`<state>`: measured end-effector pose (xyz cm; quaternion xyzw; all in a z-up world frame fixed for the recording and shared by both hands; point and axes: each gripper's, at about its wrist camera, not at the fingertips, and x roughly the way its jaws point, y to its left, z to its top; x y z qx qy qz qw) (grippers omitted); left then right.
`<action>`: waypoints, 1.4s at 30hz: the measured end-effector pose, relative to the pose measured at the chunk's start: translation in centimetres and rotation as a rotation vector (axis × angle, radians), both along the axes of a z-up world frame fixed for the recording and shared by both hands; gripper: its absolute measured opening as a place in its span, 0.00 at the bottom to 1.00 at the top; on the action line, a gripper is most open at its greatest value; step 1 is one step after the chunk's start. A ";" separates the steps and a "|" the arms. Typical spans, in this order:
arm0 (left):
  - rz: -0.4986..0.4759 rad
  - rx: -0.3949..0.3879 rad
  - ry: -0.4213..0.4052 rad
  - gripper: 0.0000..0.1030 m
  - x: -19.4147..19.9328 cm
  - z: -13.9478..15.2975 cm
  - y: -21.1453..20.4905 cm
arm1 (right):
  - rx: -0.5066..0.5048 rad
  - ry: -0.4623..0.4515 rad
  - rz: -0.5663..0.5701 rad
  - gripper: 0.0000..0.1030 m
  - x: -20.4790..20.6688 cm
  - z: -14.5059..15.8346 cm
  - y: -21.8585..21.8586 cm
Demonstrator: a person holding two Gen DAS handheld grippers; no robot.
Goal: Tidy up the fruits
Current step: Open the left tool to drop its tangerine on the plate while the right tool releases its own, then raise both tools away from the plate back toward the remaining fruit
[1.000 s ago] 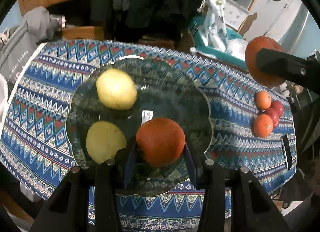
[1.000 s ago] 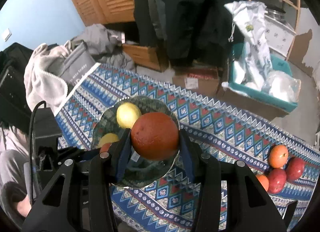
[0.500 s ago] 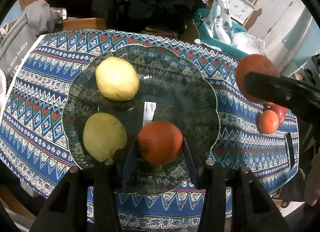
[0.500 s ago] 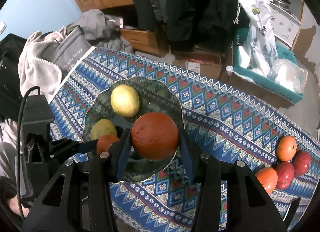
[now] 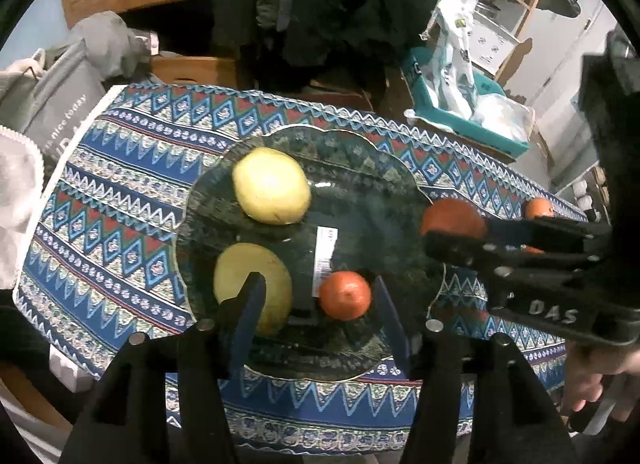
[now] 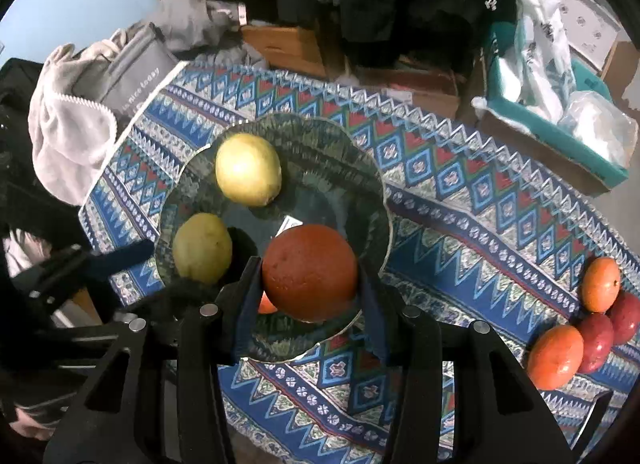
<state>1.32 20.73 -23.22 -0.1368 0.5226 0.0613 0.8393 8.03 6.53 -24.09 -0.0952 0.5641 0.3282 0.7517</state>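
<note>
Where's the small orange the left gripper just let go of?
In the left wrist view, the small orange lies on the glass plate, between the left gripper's open fingers, right of the nearer yellow fruit.

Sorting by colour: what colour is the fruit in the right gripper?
Dark orange, clearest in the right wrist view.

A table draped in a blue zigzag-patterned cloth (image 6: 460, 200) is seen bearing a dark green scalloped plate (image 6: 344, 168) toward its left end, while a cluster of two oranges and two red fruits (image 6: 588, 324) is laid at its right end.
</note>
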 end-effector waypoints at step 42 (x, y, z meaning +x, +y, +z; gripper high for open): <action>-0.020 0.025 -0.147 0.64 -1.0 6.7 -2.0 | 0.036 -0.190 -0.094 0.55 -1.0 8.0 -2.6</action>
